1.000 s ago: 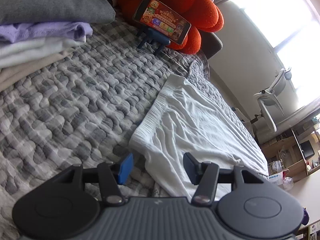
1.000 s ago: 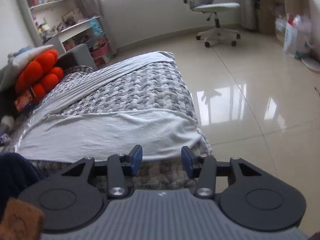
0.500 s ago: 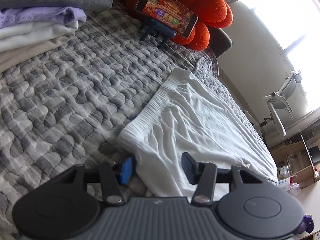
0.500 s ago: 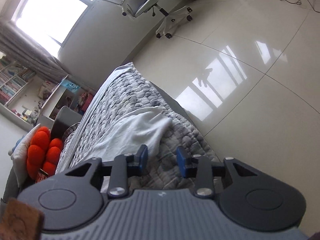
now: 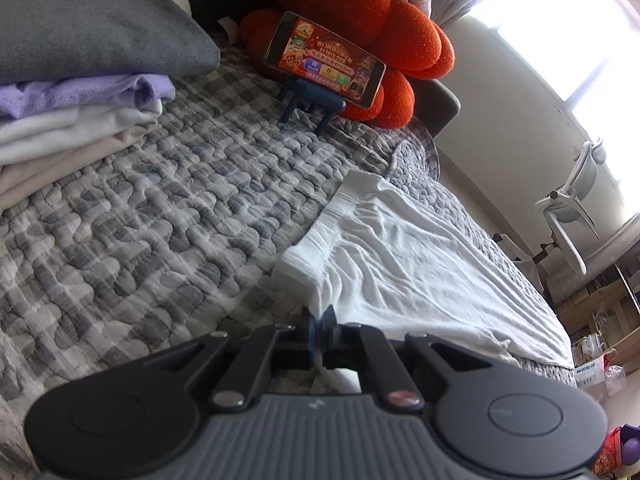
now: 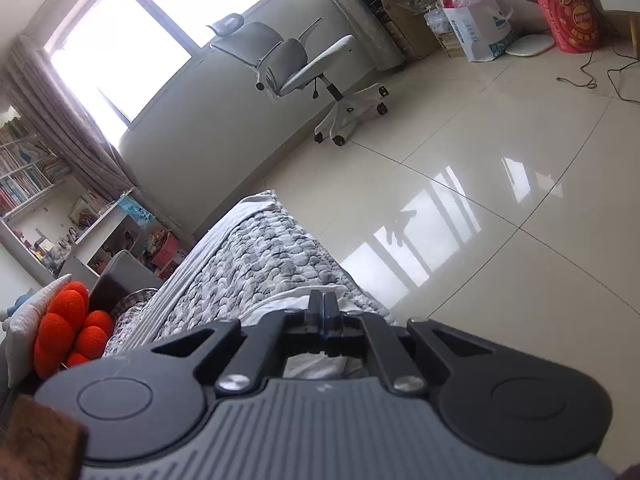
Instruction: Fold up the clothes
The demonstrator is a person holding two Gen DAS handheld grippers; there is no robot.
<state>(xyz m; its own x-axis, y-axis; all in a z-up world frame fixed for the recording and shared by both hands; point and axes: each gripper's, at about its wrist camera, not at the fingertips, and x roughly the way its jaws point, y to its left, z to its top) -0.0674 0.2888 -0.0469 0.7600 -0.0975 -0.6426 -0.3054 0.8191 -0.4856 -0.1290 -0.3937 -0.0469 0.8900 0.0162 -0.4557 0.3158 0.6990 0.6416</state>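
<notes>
Half a second ago both tongs were apart; now our left gripper (image 5: 319,325) and right gripper (image 6: 324,309) pinch the near edge of the white trousers (image 5: 420,264) spread across the grey quilt (image 5: 140,216), ready to lift a fold.

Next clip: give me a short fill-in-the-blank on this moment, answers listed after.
1. The left gripper is shut on the near edge of the ____ garment.
2. The phone on its stand leans against an ____ cushion.
3. In the folded stack, the top layer is ____.
4. In the right wrist view, the office chair stands on the ____ floor.

Answers: white; orange; grey; tiled
</notes>
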